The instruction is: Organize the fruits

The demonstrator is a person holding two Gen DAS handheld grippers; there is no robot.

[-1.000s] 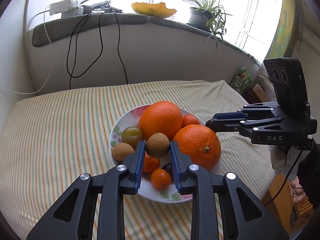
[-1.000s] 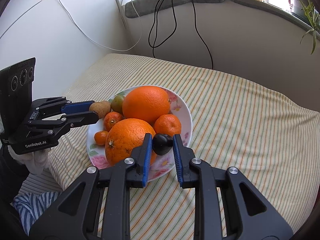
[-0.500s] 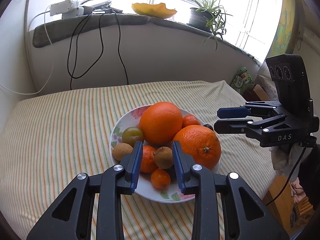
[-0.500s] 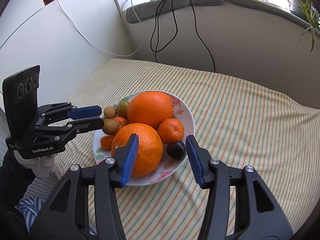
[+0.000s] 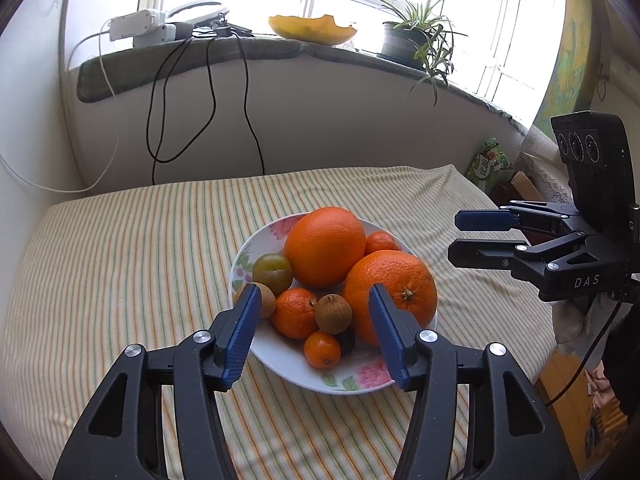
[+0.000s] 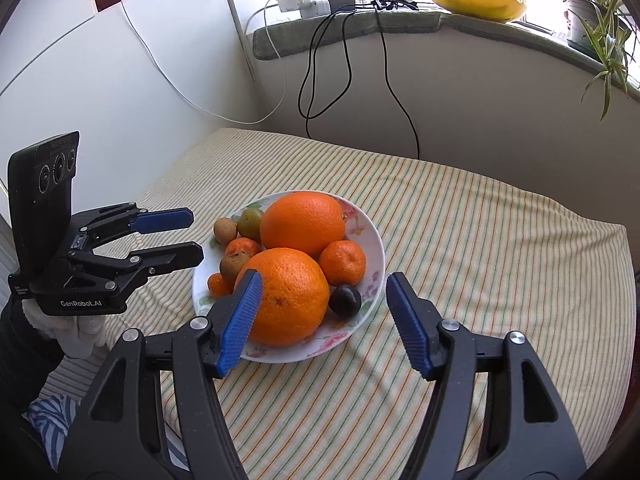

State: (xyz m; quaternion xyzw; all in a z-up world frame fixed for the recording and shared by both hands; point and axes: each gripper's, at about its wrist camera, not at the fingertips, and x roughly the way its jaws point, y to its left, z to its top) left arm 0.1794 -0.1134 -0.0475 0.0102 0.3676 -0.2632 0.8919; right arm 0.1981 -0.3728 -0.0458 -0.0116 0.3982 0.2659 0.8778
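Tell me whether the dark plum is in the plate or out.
In. The dark plum lies inside the plate, beside the big orange.

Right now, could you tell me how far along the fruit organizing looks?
Done: every visible fruit sits in the floral plate, including the dark plum and brown kiwi. In hand: nothing; the left gripper and right gripper are open. Left: no loose fruit visible on the striped cloth.
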